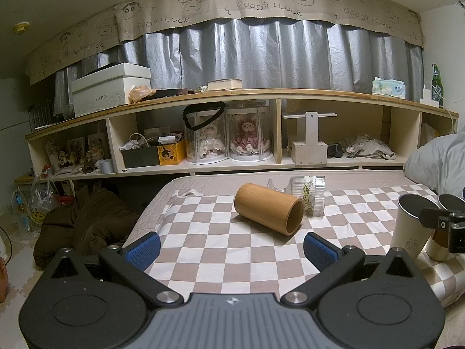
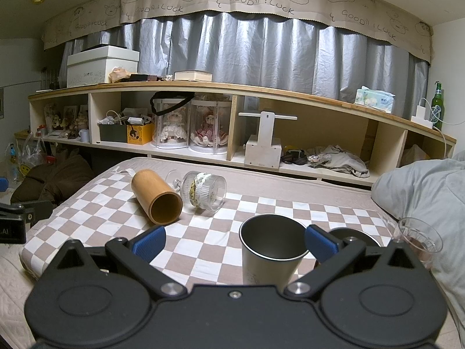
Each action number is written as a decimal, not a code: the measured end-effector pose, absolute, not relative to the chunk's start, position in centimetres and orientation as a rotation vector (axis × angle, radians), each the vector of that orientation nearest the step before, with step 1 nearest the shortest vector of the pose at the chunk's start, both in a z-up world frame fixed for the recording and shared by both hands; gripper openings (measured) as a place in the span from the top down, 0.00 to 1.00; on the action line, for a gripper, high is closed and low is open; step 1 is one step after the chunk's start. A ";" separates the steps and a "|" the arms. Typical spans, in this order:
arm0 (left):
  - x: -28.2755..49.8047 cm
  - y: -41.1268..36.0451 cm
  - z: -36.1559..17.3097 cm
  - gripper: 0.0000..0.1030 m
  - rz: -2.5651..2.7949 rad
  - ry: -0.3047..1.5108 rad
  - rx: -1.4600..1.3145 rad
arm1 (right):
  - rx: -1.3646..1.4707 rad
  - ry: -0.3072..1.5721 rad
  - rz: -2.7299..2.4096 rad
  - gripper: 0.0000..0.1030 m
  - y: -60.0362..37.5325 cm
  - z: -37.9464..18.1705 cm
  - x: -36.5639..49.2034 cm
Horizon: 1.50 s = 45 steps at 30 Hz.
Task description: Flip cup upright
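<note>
Black hand-held gripper, blue ribbed fingertips, silver screws.

home bedroom: bed, pillow, curtains

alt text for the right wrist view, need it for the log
A bamboo cup and a ribbed glass goblet lie on their sides on a checkered cloth, touching. The open right gripper hovers nearer the camera, beside an upright steel cup. A cluttered shelf and grey curtains fill the background.

Bamboo cup lies before the glass goblet.
</note>
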State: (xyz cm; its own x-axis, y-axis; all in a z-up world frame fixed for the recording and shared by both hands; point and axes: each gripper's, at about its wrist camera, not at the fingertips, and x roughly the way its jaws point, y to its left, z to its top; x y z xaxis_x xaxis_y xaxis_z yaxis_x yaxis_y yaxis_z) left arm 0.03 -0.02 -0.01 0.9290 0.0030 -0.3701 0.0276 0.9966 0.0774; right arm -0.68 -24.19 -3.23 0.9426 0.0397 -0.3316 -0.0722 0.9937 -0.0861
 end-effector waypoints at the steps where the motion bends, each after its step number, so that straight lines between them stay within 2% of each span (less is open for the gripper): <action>1: 0.0 0.0 0.0 0.00 -0.012 0.380 0.082 | -0.098 0.336 0.057 0.00 -24.2 -3.2 -0.7; 23: 0.3 0.5 -0.3 0.00 -0.013 0.392 0.030 | -0.120 0.353 0.086 0.00 -23.8 -3.3 0.0; 32: 1.4 1.4 -1.2 0.00 0.063 0.382 -0.020 | -0.164 0.388 0.135 0.02 -22.0 -1.5 6.6; 36: 2.0 3.1 -1.5 0.00 0.070 0.391 -0.117 | -0.218 0.400 0.182 0.12 -19.4 -1.1 10.2; 41: 2.5 4.3 -1.9 0.00 0.098 0.394 -0.172 | -0.222 0.450 0.258 0.14 -15.3 -2.0 15.0; 45: 2.6 4.8 -2.0 0.00 0.122 0.354 -0.195 | -0.273 0.503 0.279 0.21 -12.0 -3.4 19.3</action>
